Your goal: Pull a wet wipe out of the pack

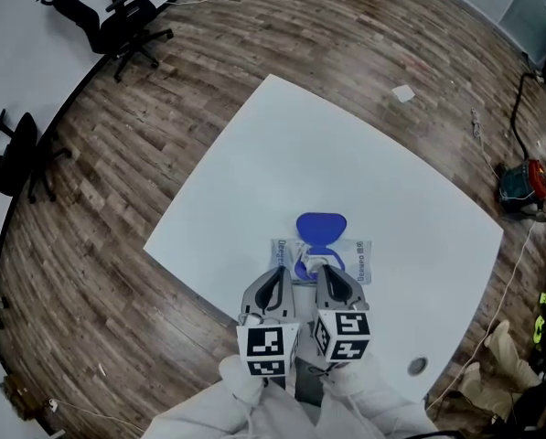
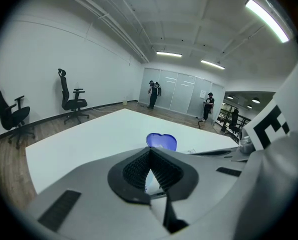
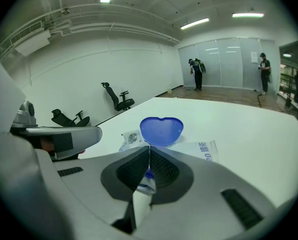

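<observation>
A flat pale plastic wet-wipe pack lies on the white table with its rounded blue plastic lid open. At the pack's near edge are the left hand-held gripper and the right hand-held gripper, both with jaws pressed together.

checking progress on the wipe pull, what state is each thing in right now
wet wipe pack: lying flat on the white table
blue lid: flipped open, standing up behind the pack
left gripper: jaws together, at the pack's left end
right gripper: jaws together just in front of the lid; whether they pinch anything is unclear
</observation>
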